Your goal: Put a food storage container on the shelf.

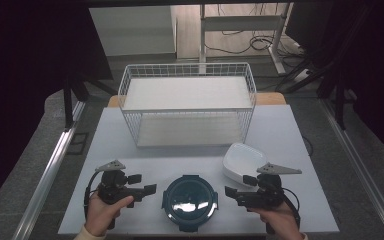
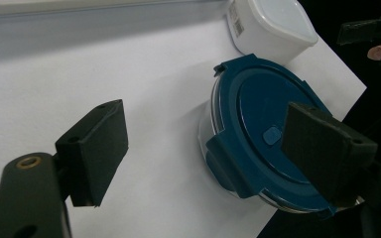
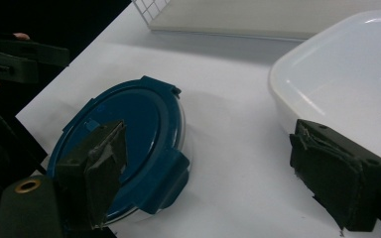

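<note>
Blue-lidded round container (image 1: 188, 199) sat untouched on the tabletop (image 1: 275, 135) between the left hand-held gripper (image 1: 149, 189) and right hand-held gripper (image 1: 229, 191), high view; wire basket (image 1: 187, 102) beyond held nothing.
Left gripper view: jaws apart, container just ahead.
Right gripper view: jaws apart, container by one jaw, white tub (image 3: 347, 84) by the other.
Judged: no grasp yet; everything left.
</note>
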### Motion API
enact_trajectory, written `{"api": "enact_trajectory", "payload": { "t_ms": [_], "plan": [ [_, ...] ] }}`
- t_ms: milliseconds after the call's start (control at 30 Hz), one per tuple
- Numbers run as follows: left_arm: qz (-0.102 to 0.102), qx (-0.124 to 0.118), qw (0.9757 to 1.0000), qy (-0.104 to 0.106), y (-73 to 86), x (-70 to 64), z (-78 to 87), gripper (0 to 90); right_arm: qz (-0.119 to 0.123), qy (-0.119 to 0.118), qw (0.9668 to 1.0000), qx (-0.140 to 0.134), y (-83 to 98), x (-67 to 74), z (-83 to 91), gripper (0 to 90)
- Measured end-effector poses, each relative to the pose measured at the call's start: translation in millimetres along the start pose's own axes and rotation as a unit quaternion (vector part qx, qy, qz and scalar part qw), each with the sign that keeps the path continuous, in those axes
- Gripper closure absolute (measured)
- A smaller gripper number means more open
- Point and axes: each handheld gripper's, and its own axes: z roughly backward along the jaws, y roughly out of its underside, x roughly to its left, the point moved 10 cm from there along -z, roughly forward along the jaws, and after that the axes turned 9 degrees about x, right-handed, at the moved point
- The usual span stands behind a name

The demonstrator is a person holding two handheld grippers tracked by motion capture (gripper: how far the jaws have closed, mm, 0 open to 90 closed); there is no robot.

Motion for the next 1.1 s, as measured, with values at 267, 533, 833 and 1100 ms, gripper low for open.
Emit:
{"api": "enact_trajectory", "payload": {
  "t_ms": [267,533,833,1100],
  "plan": [
    [0.009,0.008,0.9998,0.016,2.1,-4.3,-8.1,19.5,-0.005,-0.019,0.9997,0.012,5.5,14.8,-12.6,14.2],
    [0.027,0.014,0.9983,0.049,4.6,-10.6,-15.3,19.7,-0.031,-0.042,0.9984,0.023,11.5,31.7,-27.6,14.2],
    [0.044,0.031,0.9957,0.075,10.6,-16.0,-28.1,20.3,-0.055,-0.045,0.9968,0.036,18.7,33.3,-43.4,14.2],
    [0.061,0.047,0.9924,0.095,17.1,-19.4,-42.6,20.5,-0.063,-0.046,0.9955,0.054,27.8,33.7,-58.7,14.1]
  ]
}}
